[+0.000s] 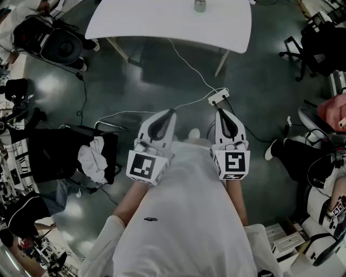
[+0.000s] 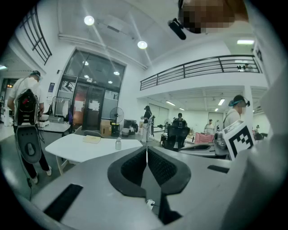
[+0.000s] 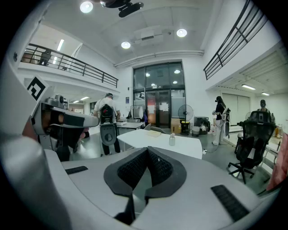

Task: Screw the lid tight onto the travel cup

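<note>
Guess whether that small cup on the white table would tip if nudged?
The small greyish travel cup looks taller than wide, so a high nudge would probably tip it. It seems round, so it might roll on the smooth white table.

Steep overhead (far table (image 1: 140, 21) shared)

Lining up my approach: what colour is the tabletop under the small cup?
White; the rounded tabletop shows best in the head view, under the small greyish cup.

Open lab hall: mezzanine railing (image 3: 72, 66), glass doors (image 3: 157, 103), white table (image 3: 144, 138), office chair (image 3: 245, 152).
</note>
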`<act>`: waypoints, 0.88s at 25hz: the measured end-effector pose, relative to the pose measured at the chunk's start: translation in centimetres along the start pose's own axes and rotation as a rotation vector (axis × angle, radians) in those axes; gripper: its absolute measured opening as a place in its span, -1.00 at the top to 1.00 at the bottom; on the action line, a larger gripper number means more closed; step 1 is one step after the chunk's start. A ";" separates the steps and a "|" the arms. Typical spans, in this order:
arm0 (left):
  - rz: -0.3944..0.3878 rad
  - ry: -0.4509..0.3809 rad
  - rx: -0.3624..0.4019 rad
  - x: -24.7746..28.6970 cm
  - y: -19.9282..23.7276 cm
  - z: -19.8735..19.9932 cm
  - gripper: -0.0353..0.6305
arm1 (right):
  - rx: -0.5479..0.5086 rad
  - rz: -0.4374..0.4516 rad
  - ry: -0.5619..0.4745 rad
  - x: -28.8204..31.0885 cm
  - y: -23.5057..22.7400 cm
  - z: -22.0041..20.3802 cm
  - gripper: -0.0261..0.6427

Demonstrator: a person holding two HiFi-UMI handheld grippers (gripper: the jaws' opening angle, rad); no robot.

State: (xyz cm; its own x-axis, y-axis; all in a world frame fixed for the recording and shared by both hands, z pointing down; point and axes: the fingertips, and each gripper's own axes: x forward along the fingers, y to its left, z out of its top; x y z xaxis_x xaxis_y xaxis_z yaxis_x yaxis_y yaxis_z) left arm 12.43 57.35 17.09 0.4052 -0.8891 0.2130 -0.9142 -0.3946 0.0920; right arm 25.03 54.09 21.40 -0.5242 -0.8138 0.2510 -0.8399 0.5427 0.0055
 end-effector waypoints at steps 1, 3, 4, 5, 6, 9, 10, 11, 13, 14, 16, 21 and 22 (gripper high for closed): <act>0.002 0.000 0.005 0.4 -0.5 0.0 0.87 | 0.003 0.006 -0.002 -0.1 -0.6 -0.1 0.92; 0.011 0.001 0.010 1.1 -1.4 0.0 0.87 | 0.011 0.017 -0.001 -0.4 -1.7 -0.3 0.92; 0.016 0.006 0.009 1.3 -1.8 -0.1 0.87 | 0.014 0.022 0.001 -0.6 -2.2 -0.4 0.92; 0.021 0.012 0.007 1.6 -2.1 -0.2 0.87 | 0.014 0.026 0.003 -0.7 -2.6 -0.6 0.92; 0.025 0.017 0.002 1.9 -2.3 -0.2 0.87 | 0.012 0.028 0.003 -0.7 -3.0 -0.7 0.92; 0.023 0.023 -0.005 2.6 -2.9 -0.2 0.87 | 0.030 0.014 -0.007 -0.9 -3.9 -0.8 0.92; 0.019 0.025 -0.001 2.6 -3.2 -0.1 0.87 | 0.047 0.007 -0.015 -1.2 -4.1 -0.7 0.92; 0.016 0.027 0.005 2.8 -3.4 0.1 0.87 | 0.067 0.001 -0.026 -1.5 -4.5 -0.6 0.92; 0.014 0.038 0.017 3.4 -3.5 0.4 0.87 | 0.109 -0.009 -0.058 -1.7 -5.3 -0.4 0.92; 0.014 0.042 0.024 3.8 -3.5 0.6 0.87 | 0.131 -0.011 -0.076 -1.7 -5.7 -0.4 0.92; 0.013 0.044 0.036 4.7 -3.5 1.0 0.87 | 0.170 -0.013 -0.091 -1.7 -6.5 -0.8 0.92; -0.009 0.061 0.063 7.2 -3.7 1.8 0.87 | 0.160 -0.045 -0.016 -0.6 -8.2 -1.8 0.92; -0.016 0.068 0.062 7.8 -3.7 1.9 0.87 | 0.155 -0.052 -0.021 -0.3 -8.7 -1.6 0.92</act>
State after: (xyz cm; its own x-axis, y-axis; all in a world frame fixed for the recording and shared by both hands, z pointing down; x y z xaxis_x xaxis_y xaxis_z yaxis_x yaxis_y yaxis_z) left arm 18.95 51.38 16.60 0.4167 -0.8656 0.2776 -0.9049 -0.4241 0.0358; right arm 32.71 49.92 22.86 -0.4806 -0.8452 0.2339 -0.8770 0.4620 -0.1322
